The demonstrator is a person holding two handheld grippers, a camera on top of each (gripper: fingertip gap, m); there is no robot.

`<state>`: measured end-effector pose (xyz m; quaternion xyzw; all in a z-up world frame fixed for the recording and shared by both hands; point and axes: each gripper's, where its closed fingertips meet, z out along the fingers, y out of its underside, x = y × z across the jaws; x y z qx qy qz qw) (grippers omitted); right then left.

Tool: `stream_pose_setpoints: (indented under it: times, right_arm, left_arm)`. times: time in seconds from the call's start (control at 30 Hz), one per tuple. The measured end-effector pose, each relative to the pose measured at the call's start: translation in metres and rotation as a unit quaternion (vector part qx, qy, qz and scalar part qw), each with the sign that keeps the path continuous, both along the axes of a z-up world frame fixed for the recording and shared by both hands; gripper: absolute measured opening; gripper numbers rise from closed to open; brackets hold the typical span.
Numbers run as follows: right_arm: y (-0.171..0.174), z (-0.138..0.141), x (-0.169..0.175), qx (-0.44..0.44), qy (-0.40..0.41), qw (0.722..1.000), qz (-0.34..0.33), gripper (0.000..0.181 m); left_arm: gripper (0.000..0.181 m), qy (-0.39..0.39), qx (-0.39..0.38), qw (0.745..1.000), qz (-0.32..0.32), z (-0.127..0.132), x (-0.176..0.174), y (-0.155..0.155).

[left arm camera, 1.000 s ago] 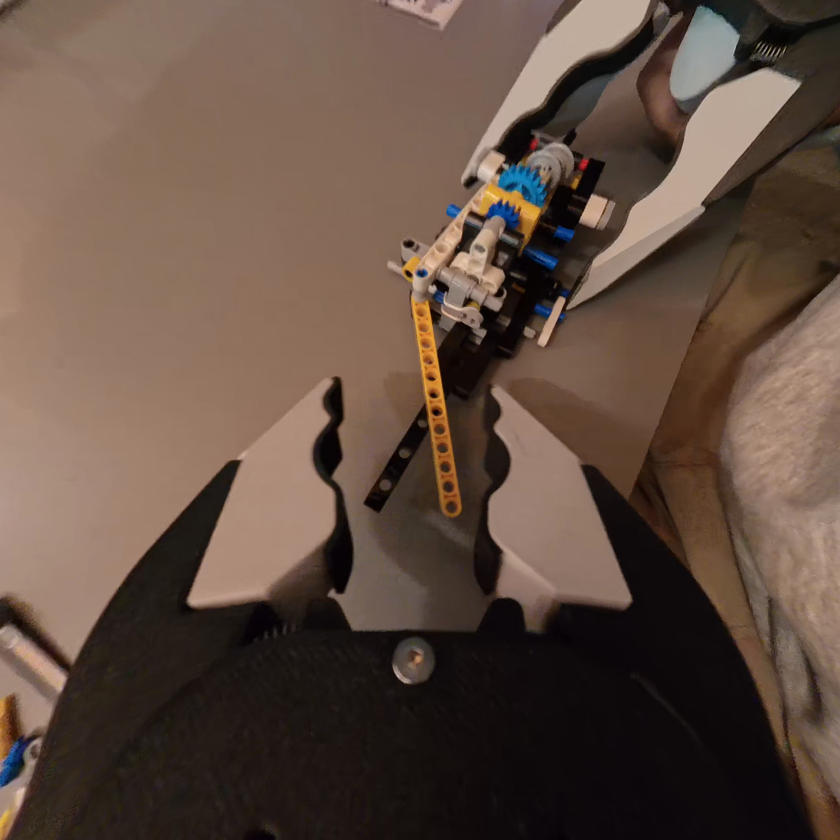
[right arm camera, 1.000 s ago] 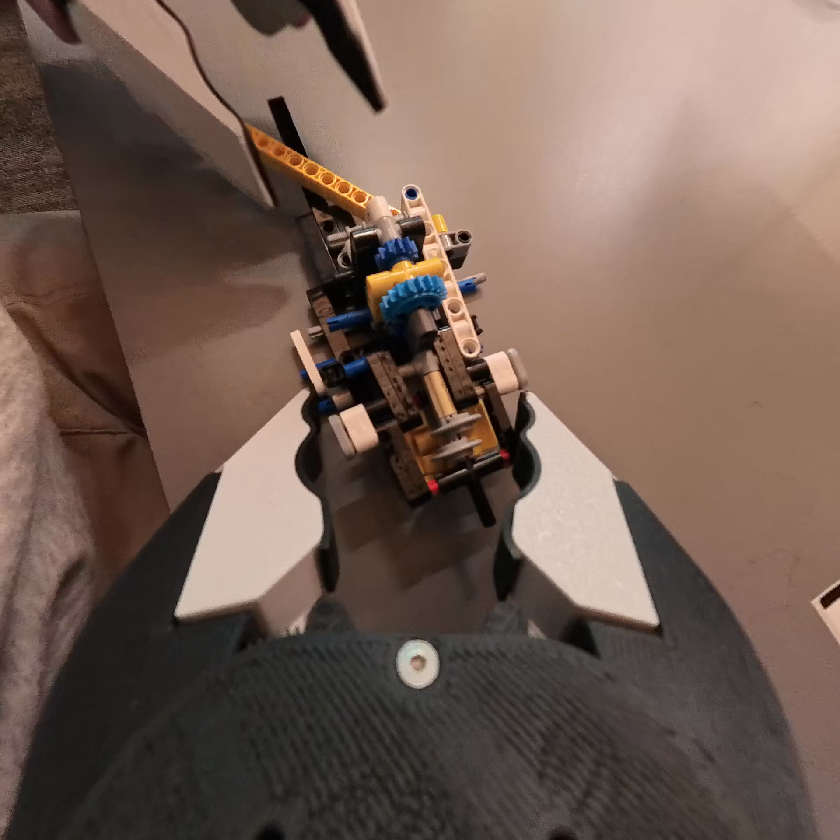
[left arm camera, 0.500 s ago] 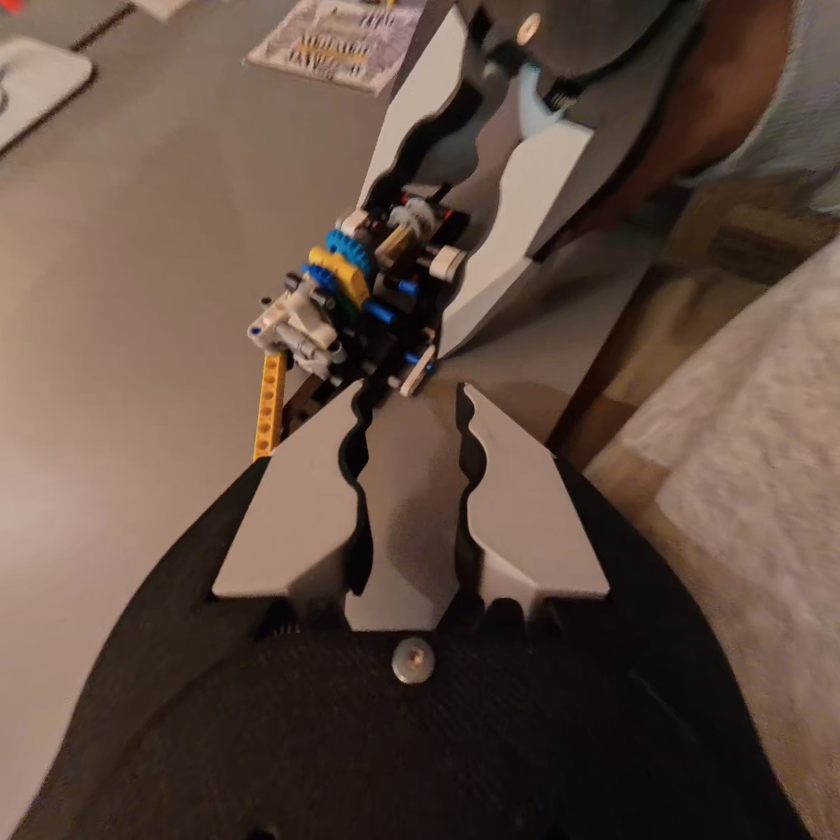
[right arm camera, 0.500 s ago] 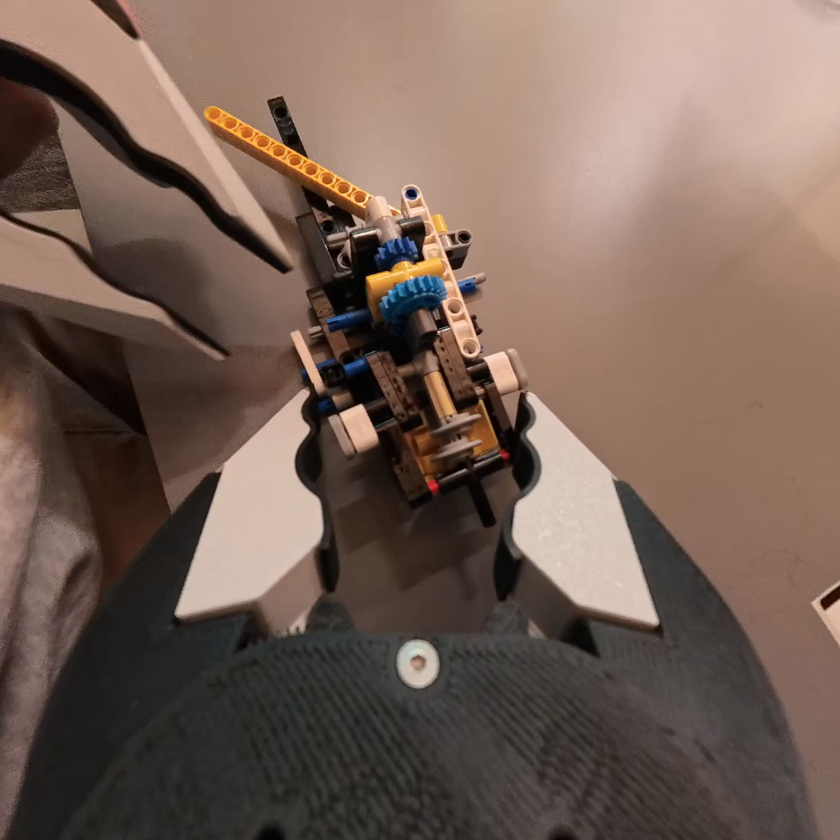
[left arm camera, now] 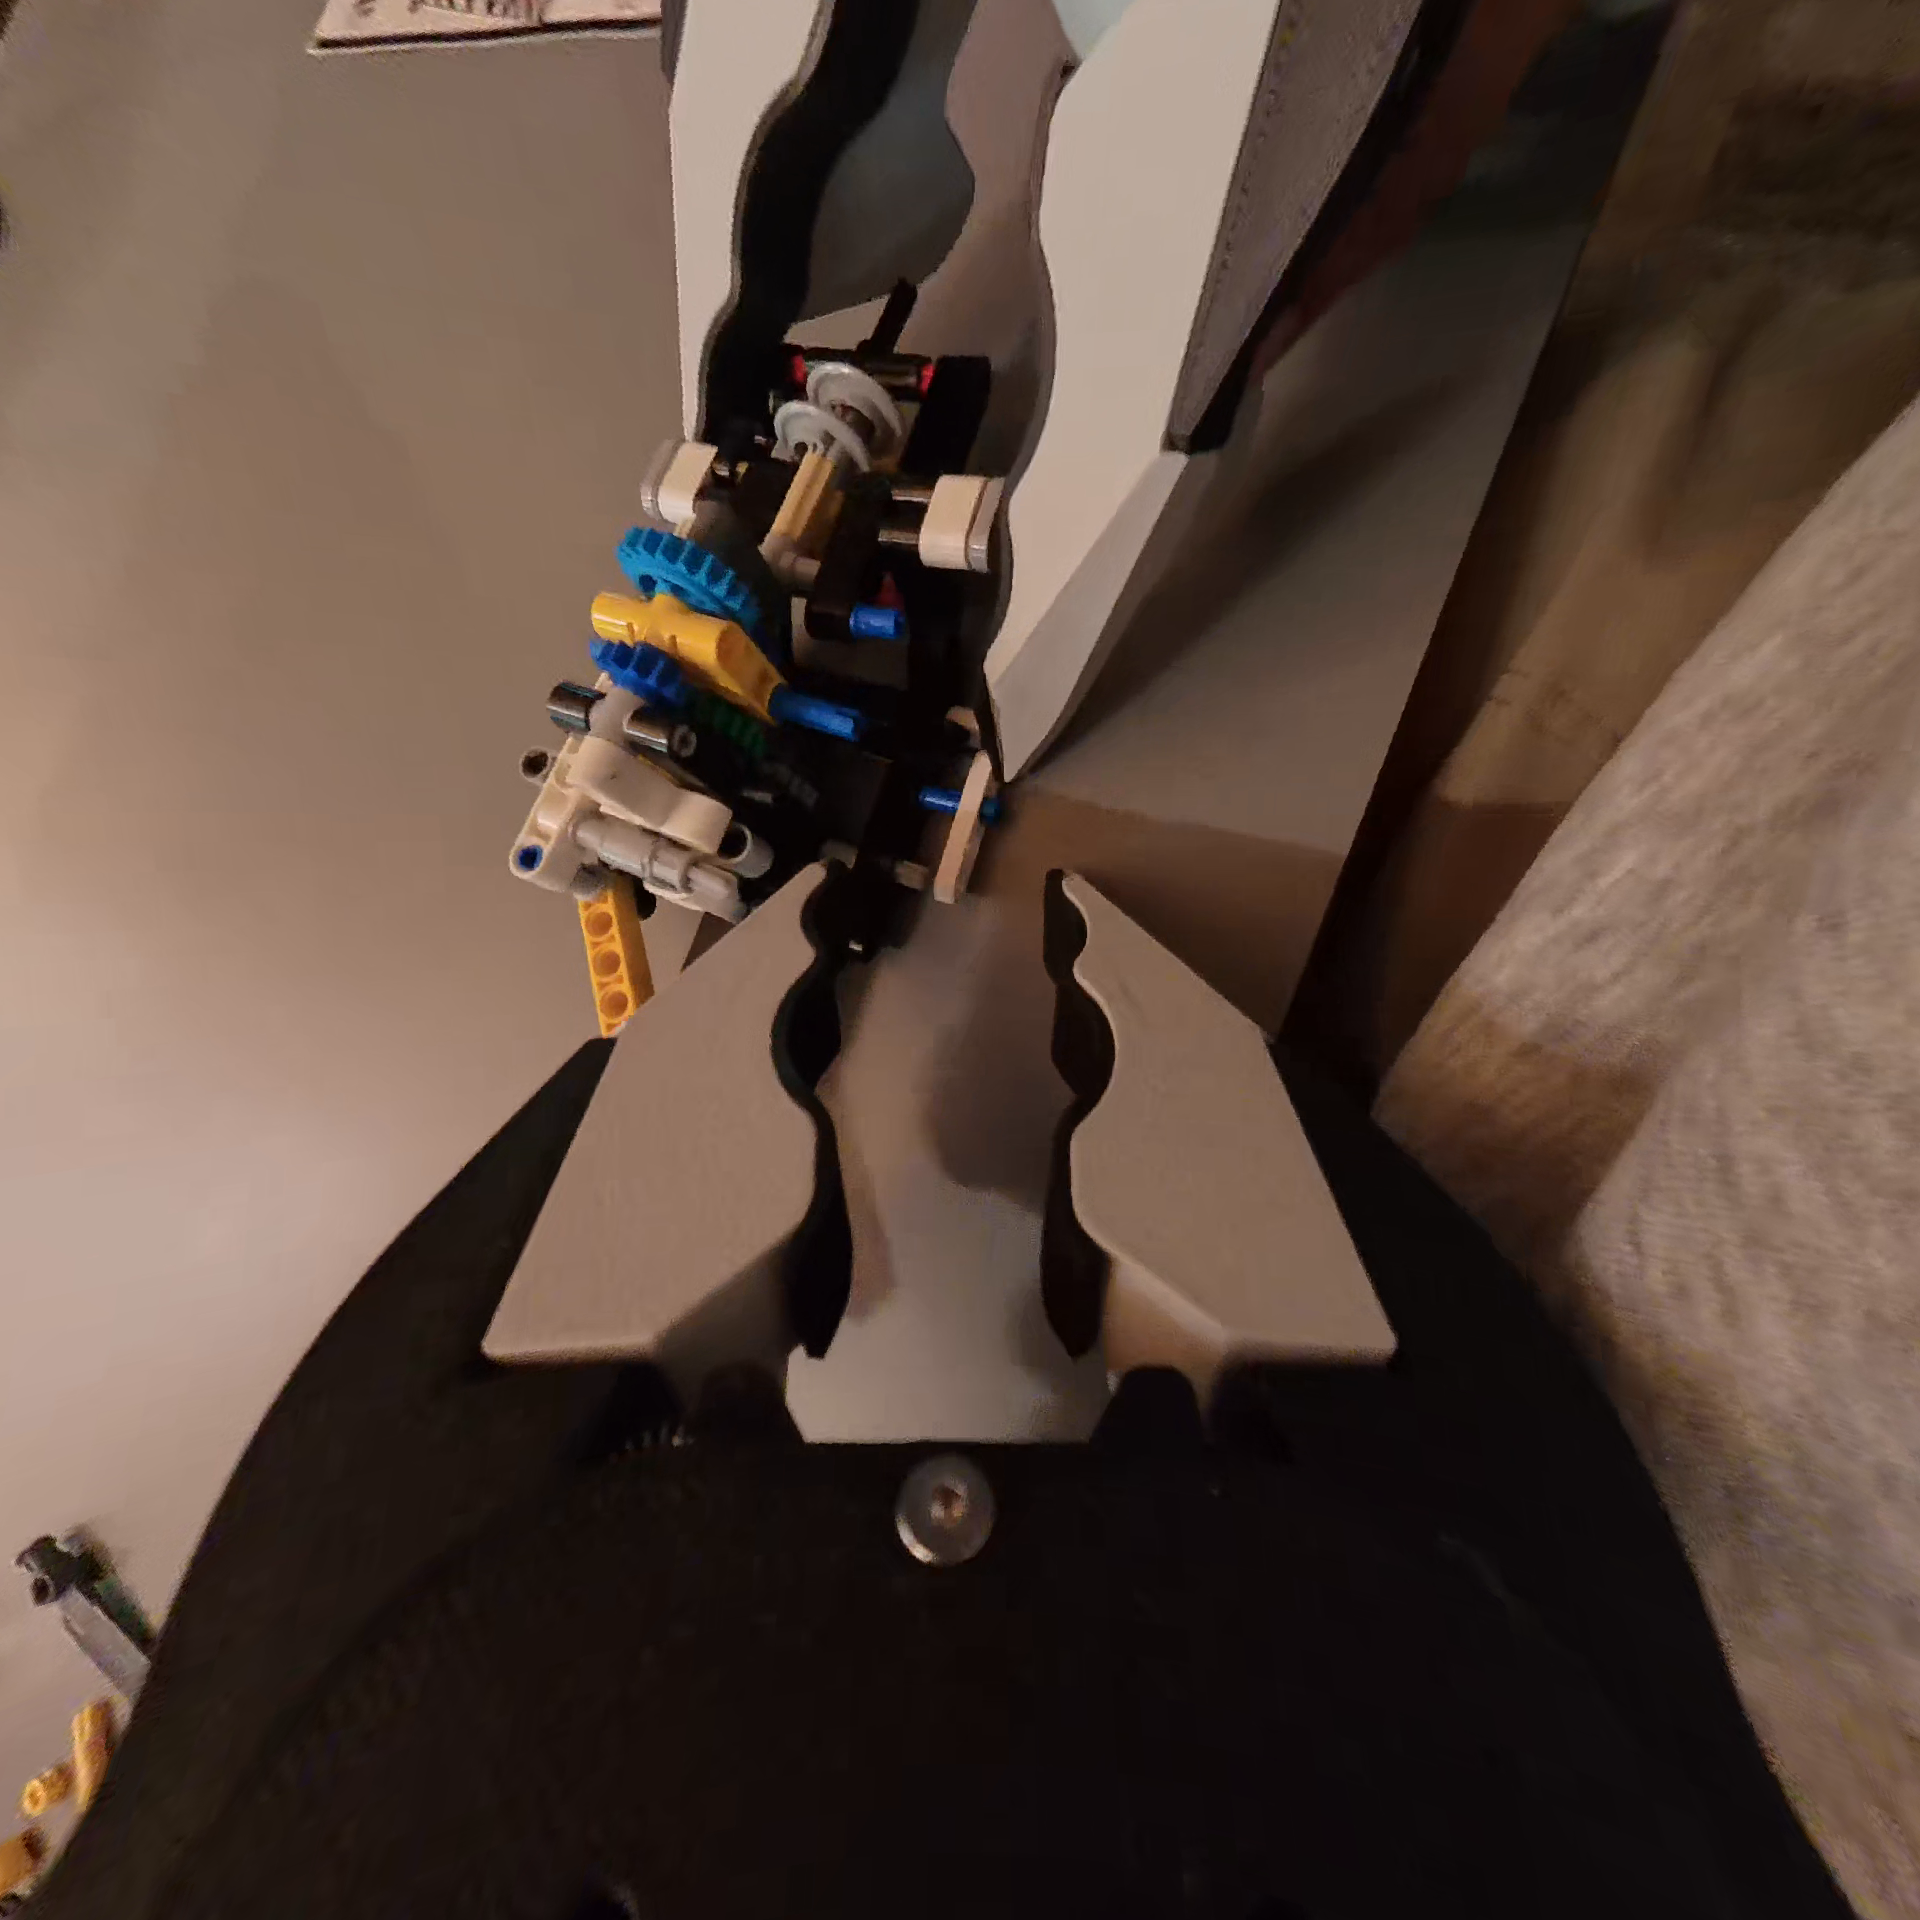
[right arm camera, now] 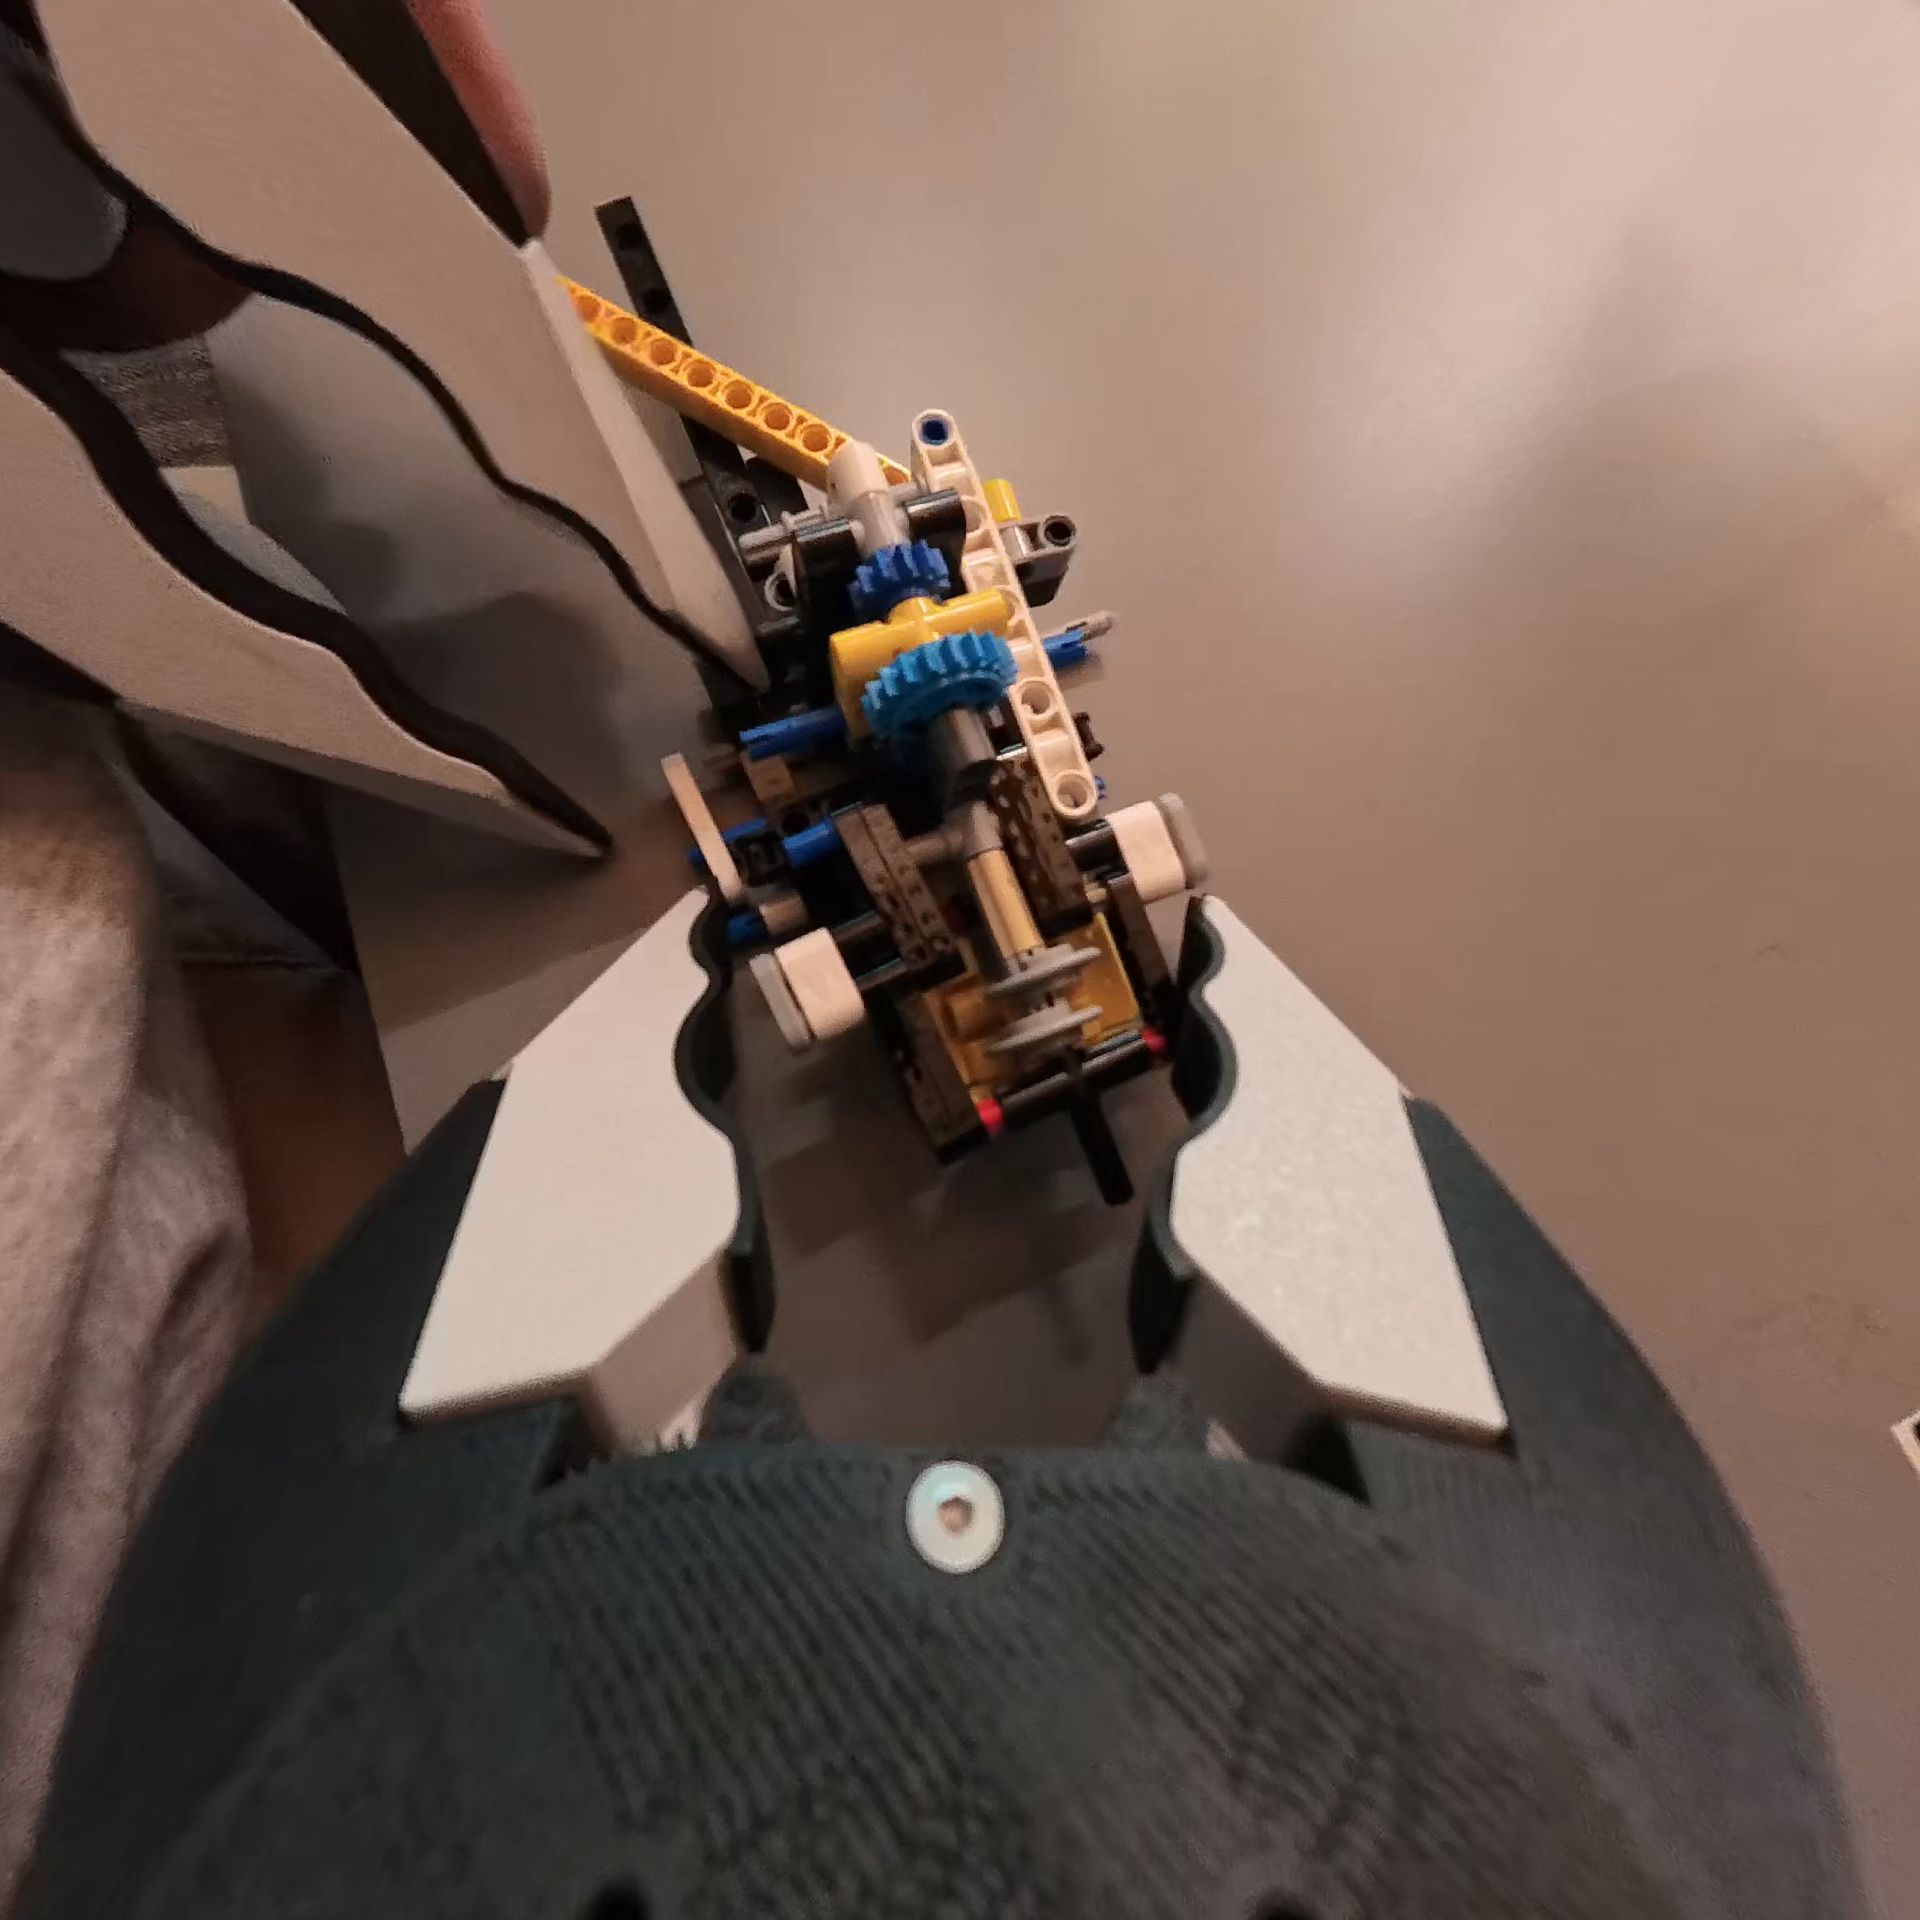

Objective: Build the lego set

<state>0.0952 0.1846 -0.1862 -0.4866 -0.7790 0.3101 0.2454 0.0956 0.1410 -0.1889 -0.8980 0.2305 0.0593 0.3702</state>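
A partly built lego model (right arm camera: 935,831) with blue gears (right arm camera: 935,675), a yellow block and white pegs sits on the grey table (right arm camera: 1455,416). A long yellow beam (right arm camera: 717,384) and a black beam (right arm camera: 639,260) stick out of its far end. My right gripper (right arm camera: 951,909) is shut on the model's near end, one finger on each side. In the left wrist view the model (left arm camera: 748,675) lies between that gripper's fingers (left arm camera: 1101,416). My left gripper (left arm camera: 940,883) is open, and its left fingertip touches the model's black end beside the yellow beam (left arm camera: 613,956).
The table's edge (left arm camera: 1351,935) runs close on the right in the left wrist view, with grey fabric (left arm camera: 1714,1039) beyond it. A printed booklet (left arm camera: 488,16) lies at the far end. Loose grey (left arm camera: 73,1600) and yellow (left arm camera: 62,1766) pieces lie at the lower left.
My left gripper has moved forward to the model's beam end and its fingers have narrowed a little. The right gripper and the model have not moved.
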Motion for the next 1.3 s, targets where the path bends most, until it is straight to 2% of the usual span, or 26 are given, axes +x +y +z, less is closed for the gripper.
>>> stream_pose_setpoints:
  times: [0.2,0.3,0.9,1.3]
  right_arm:
    - [-0.0008,0.0002,0.0001,0.004,-0.004,1.0,0.012,0.086]
    - [-0.0006,0.0005,0.0,0.01,-0.004,1.0,0.013,0.086]
    - [-0.0001,-0.0002,0.0002,0.01,-0.008,1.0,0.009,0.086]
    - [-0.0005,0.0007,0.0001,0.012,-0.01,0.999,-0.028,0.088]
  left_arm:
    - [0.031,-0.016,-0.053,0.998,-0.012,-0.0022,-0.0014,0.0011]
    - [0.024,-0.009,-0.051,0.999,-0.006,-0.0026,-0.0048,0.0019]
    - [0.018,-0.064,-0.048,0.997,0.004,-0.0009,-0.0044,-0.0012]
    - [0.019,-0.064,-0.043,0.997,0.014,-0.0001,-0.0039,-0.0035]
